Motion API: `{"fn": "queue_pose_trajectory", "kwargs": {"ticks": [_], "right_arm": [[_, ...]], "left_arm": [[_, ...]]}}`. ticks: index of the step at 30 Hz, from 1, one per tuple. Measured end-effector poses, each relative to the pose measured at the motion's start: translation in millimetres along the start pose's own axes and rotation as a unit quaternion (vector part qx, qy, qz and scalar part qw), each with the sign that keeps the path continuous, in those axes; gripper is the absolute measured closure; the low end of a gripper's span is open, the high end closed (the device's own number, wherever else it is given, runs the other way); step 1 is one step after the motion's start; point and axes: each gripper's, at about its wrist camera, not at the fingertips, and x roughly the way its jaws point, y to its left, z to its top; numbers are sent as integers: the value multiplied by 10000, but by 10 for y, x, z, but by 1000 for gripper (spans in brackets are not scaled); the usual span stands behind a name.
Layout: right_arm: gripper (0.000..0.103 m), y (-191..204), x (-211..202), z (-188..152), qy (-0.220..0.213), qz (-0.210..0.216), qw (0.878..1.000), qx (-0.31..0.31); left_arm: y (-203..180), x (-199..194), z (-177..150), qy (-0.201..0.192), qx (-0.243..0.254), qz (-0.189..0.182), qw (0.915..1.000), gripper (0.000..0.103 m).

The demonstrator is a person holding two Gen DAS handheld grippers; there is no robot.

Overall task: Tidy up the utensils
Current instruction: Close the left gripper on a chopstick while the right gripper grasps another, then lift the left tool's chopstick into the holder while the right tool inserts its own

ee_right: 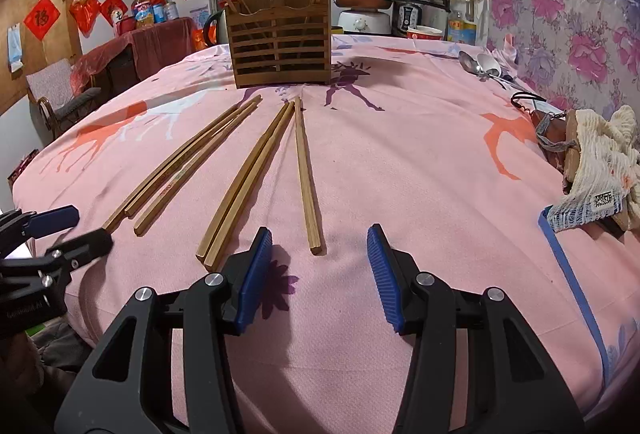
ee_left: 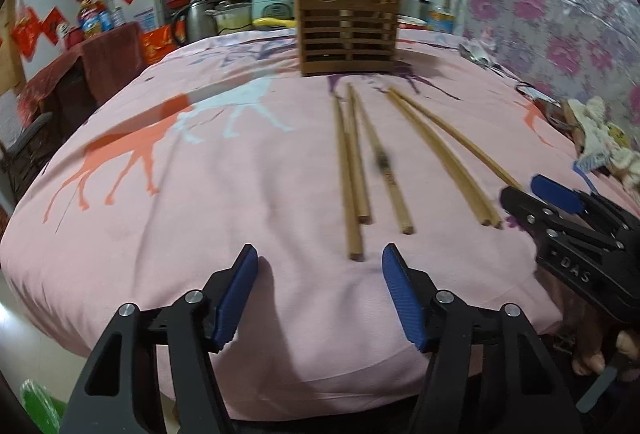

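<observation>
Ahead, the pink-clothed counter (ee_right: 400,162) carries a slatted wooden holder (ee_right: 280,46) beyond both tools; six loose chopsticks (ee_right: 306,174) lie between. Right tool (ee_right: 320,266) and left tool (ee_left: 316,282) gape wide, empty. Spoons (ee_right: 480,66) lie far right.

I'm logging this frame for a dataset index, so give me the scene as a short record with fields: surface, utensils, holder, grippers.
surface: pink tablecloth with animal prints
loose utensils: six wooden chopsticks lying flat, pointing toward the holder
holder: slatted wooden chopstick holder, upright at the far side, some chopsticks already in it
other utensils: metal spoons at far right
left gripper: open, empty
right gripper: open, empty, near the rightmost chopstick's end
</observation>
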Motion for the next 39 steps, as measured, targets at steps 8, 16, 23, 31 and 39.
{"fn": "queue_pose_trajectory", "kwargs": {"ticks": [8,16,23,31,39], "right_arm": [[54,2,4,-2,-8,3,10000,6],[57,2,-1,12,-23,-1,10000,38],[79,49,41,37,-81,123,9998,-106],[97,-24,-64,57,-249,201,9995,75],[97,-84,-350,244,-692,249,9971,177]], "left_arm": [[8,85,62,-53,-1,-35,10000,76],[251,89,80,-26,-314,81,9995,96],[212,138,106,-104,-277,154,9994,89],[273,-35,140,-229,-320,107,9992,97],[359,-360,360,-523,-474,135,9974,97]]}}
